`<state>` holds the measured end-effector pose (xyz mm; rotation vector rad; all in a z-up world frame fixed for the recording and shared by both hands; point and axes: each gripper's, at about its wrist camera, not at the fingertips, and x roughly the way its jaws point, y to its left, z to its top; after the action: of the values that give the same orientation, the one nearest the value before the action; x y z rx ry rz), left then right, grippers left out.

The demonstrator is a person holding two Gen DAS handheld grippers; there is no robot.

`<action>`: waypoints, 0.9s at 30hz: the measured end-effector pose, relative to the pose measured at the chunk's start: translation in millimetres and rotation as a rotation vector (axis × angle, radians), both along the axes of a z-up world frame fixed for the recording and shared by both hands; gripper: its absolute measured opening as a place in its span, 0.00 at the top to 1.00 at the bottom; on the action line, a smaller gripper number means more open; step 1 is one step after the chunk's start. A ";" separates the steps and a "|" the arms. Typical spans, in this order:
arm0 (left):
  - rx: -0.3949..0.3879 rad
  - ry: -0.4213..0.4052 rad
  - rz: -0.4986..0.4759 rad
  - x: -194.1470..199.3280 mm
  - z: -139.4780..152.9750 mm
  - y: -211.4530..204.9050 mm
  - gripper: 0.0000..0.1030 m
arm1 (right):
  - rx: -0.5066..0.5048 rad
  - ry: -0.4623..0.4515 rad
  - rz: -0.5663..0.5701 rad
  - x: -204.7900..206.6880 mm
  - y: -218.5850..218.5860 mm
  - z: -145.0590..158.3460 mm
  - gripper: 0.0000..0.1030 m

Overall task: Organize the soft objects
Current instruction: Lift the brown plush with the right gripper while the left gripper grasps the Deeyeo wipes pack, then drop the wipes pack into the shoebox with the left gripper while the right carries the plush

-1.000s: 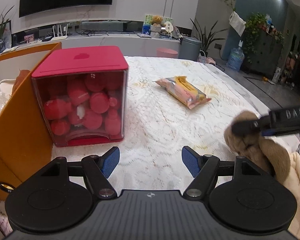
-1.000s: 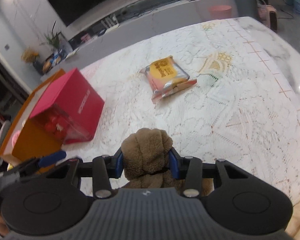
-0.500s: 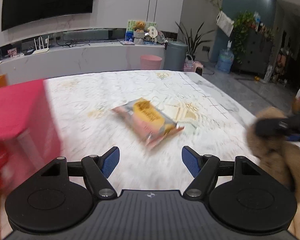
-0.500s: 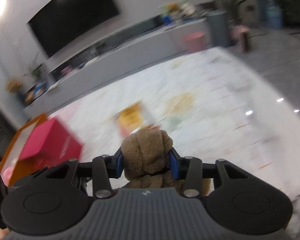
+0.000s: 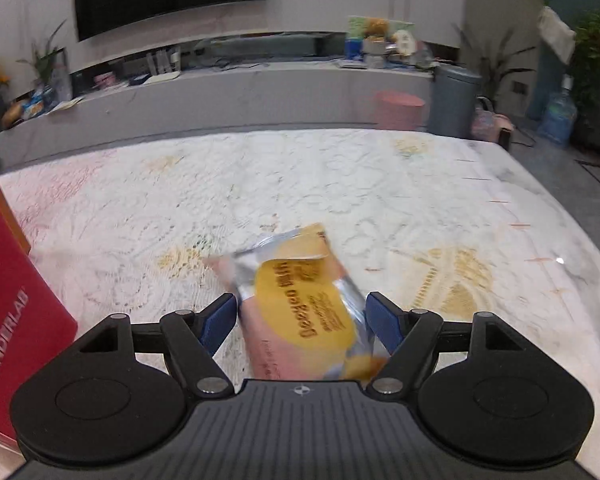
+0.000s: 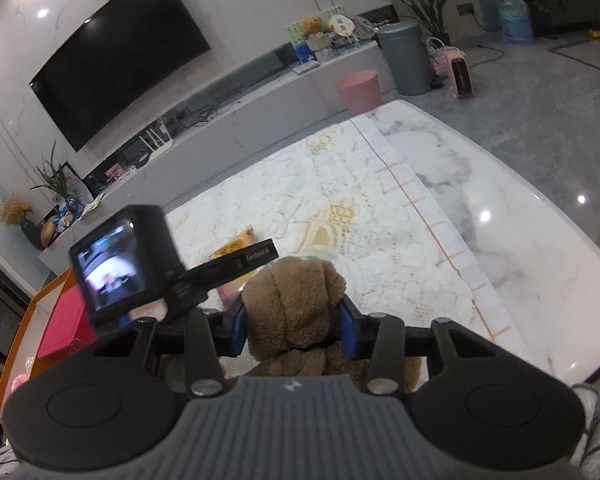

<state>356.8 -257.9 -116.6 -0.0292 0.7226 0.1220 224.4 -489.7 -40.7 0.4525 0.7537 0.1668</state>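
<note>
The left claw (image 5: 300, 318) stands wide, its jaws having just been opening, with a yellow-and-pink snack pack (image 5: 300, 312) between the blue pads; the right pad looks just at the pack's edge, the left pad apart from it. The pack lies on the lace-covered desk (image 5: 340, 184), a red box (image 5: 12, 312) at the left. The right claw (image 6: 294, 326) is clamped on a brown plush toy (image 6: 296, 304), held above the desk's near edge.
</note>
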 end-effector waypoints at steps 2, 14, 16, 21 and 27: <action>-0.015 -0.004 0.010 1.9 -3.4 -1.5 0.10 | 0.005 0.005 -0.001 0.4 -0.9 -1.1 0.57; -0.030 -0.056 -0.018 -11.8 -20.5 -1.4 0.13 | 0.019 -0.005 0.036 -2.6 6.6 0.7 0.56; -0.009 -0.058 -0.039 -14.3 -19.9 -1.0 0.17 | 0.019 -0.007 0.038 -2.3 6.7 0.5 0.56; 0.064 -0.075 -0.111 -24.2 -17.7 -3.3 0.25 | 0.024 -0.001 0.043 -0.9 6.2 -1.4 0.56; 0.089 -0.086 -0.126 -43.0 -7.4 8.7 0.27 | 0.025 -0.006 0.054 -1.9 7.0 0.0 0.56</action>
<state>313.8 -249.2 -124.0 0.0951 0.6313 0.0321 222.6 -482.8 -40.6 0.4554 0.7588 0.2283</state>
